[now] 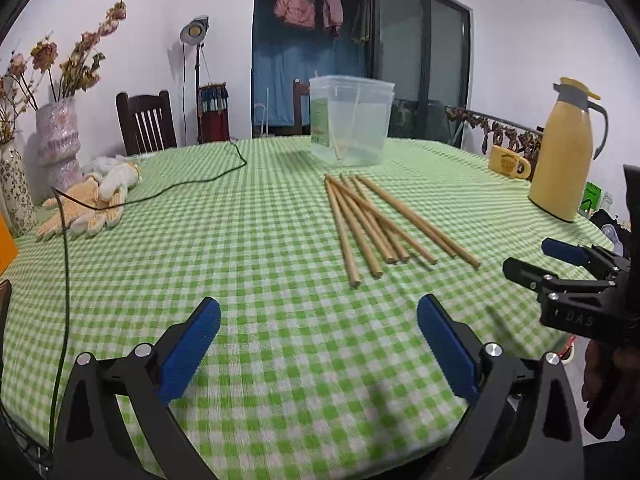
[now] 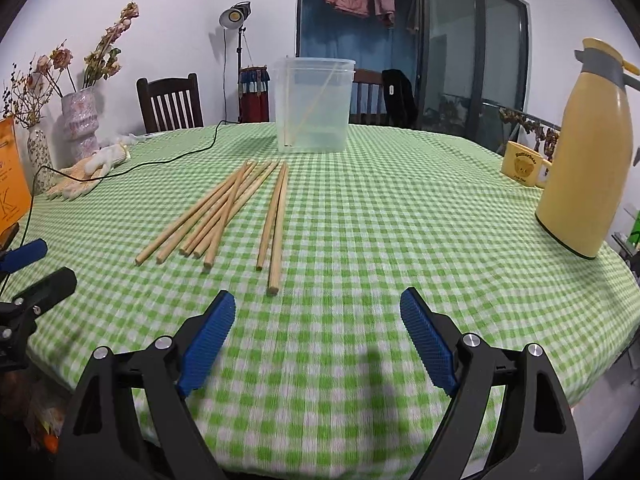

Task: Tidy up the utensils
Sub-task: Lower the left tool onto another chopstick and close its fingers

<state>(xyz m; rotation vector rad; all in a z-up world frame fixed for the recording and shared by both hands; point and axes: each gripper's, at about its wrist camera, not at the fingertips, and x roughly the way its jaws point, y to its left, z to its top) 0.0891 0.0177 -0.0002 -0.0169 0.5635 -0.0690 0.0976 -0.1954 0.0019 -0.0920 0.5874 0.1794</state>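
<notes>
Several wooden chopsticks (image 1: 380, 224) lie in a loose fan on the green checked tablecloth; they also show in the right wrist view (image 2: 228, 212). Behind them stands a clear plastic container (image 1: 351, 120) with a couple of chopsticks leaning inside; the right wrist view shows it too (image 2: 314, 106). My left gripper (image 1: 319, 320) is open and empty, near the table's front edge, short of the chopsticks. My right gripper (image 2: 318, 316) is open and empty, just short of the nearest chopstick ends. It shows at the right in the left wrist view (image 1: 532, 260).
A yellow thermos (image 2: 592, 152) and a yellow mug (image 2: 522, 164) stand at the right. Work gloves (image 1: 84, 204) and a black cable (image 1: 160, 192) lie at the left by flower vases (image 1: 58, 140). Chairs stand behind the table.
</notes>
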